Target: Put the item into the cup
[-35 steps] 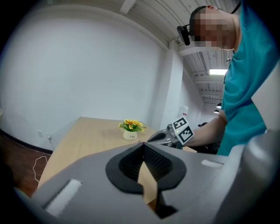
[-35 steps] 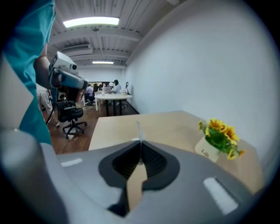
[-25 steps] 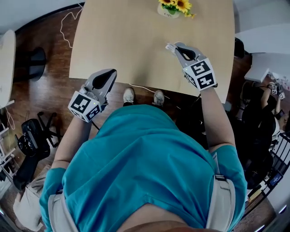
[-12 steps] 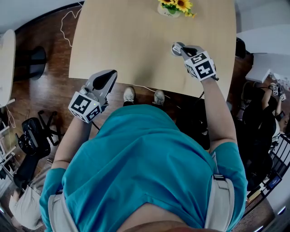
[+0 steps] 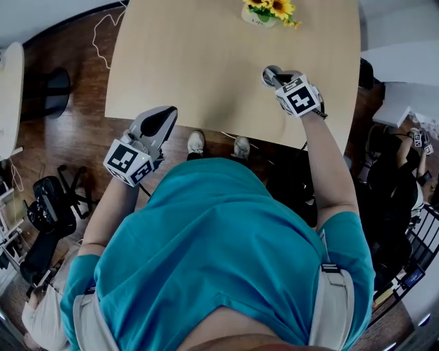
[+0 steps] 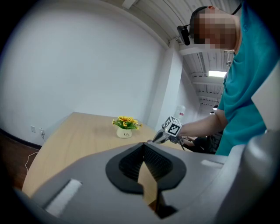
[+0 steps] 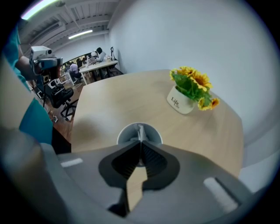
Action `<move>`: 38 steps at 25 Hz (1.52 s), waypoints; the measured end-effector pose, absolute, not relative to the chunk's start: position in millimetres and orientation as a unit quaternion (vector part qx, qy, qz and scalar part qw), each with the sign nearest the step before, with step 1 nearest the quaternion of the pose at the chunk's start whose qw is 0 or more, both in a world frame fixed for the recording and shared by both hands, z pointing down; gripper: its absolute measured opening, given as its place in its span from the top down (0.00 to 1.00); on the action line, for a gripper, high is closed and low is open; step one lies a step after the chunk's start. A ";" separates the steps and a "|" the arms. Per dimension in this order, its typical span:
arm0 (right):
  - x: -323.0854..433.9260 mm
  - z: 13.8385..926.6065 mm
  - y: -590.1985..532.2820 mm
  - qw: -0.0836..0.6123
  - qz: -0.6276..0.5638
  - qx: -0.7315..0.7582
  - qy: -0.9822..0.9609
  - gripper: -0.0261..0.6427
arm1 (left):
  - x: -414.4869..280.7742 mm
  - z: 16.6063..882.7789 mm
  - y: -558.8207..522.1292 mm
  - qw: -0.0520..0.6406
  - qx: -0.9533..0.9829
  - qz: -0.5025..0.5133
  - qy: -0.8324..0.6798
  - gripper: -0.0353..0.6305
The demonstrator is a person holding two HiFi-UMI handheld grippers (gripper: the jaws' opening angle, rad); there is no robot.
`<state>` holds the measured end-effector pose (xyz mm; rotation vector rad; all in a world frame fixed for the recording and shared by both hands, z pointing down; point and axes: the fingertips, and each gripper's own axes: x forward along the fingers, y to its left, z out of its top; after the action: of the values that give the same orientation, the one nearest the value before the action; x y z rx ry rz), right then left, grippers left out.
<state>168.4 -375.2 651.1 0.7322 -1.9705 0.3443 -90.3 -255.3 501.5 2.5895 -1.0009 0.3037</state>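
The step in hand looked like the drop itself. The right gripper (image 7: 140, 144) was tipped steeply down, its jaws pressed together on the item (image 7: 140, 130), a thin pale sliver pinched at the very tips; I could not tell what it was. Straight under it stood the grey cup (image 7: 124, 131), its round mouth ringing the jaw tips, so the item hung over the opening or just inside it. The cup sat on the table (image 5: 192, 62) near the front edge, with the pot of sunflowers (image 5: 259, 17) at about 12 o'clock from it. The left gripper (image 6: 143, 146) was at roughly 8 o'clock from the cup, off the table's near edge, its jaws closed on nothing. The next move probably called for parting the right jaws while centred over the mouth, then lifting straight up without knocking the rim.
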 end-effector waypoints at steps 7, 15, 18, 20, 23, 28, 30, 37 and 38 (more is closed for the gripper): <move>164.7 657.2 -382.8 0.499 0.141 0.294 -0.803 0.95 | -90.7 502.8 -258.4 0.174 0.913 0.107 -0.352 0.94; 166.3 641.6 -390.4 0.468 0.139 0.313 -0.815 0.77 | -94.6 500.6 -262.1 0.175 0.912 0.101 -0.357 0.94; 168.1 619.7 -389.5 0.445 0.136 0.331 -0.821 0.76 | -99.7 496.8 -264.5 0.173 0.914 0.094 -0.356 0.94; 171.2 593.5 -386.1 0.420 0.124 0.356 -0.825 0.76 | -103.5 490.3 -264.4 0.168 0.918 0.085 -0.348 0.94; 171.7 542.7 -369.0 0.364 0.111 0.398 -0.835 0.78 | -112.1 477.3 -261.7 0.151 0.930 0.071 -0.328 0.94; 153.9 474.8 -317.3 0.269 0.115 0.442 -0.848 0.83 | -129.8 460.8 -248.2 0.121 0.951 0.056 -0.280 0.94; 151.5 458.9 -297.3 0.249 0.123 0.461 -0.843 0.85 | -132.6 458.3 -240.5 0.112 0.958 0.054 -0.258 0.94; 157.1 434.7 -215.3 0.225 0.132 0.477 -0.839 0.87 | -115.3 451.3 -204.6 0.106 0.968 0.037 -0.224 0.94; 162.6 430.3 -203.1 0.219 0.130 0.479 -0.840 0.88 | -108.1 448.0 -195.4 0.101 0.970 0.036 -0.220 0.94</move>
<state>162.6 -203.1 430.3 1.3242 -2.3245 0.3595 -108.1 -195.4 448.0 2.8655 -0.6499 0.1073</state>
